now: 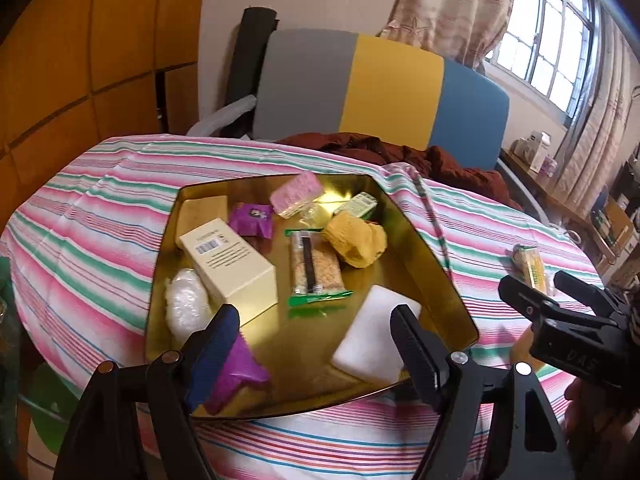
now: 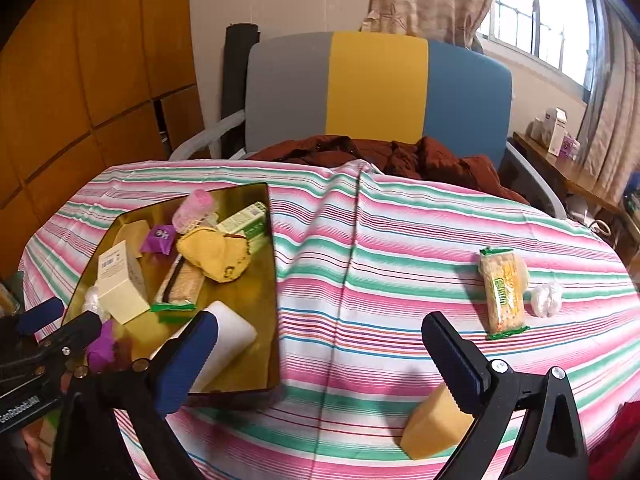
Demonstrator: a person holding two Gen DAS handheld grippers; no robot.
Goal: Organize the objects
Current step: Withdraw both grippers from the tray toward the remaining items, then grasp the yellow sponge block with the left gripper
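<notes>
I am holding my left gripper [image 1: 316, 332] released above the gold tray [image 1: 404, 216] of snacks. My right gripper [image 2: 320, 340] is hovering released over the striped cloth [image 2: 380, 248], near a yellow block [image 2: 432, 428].

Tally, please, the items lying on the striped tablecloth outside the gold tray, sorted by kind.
Green-wrapped snack bar: 1
White crumpled wad: 1
Yellow block: 1
Total: 3
</notes>
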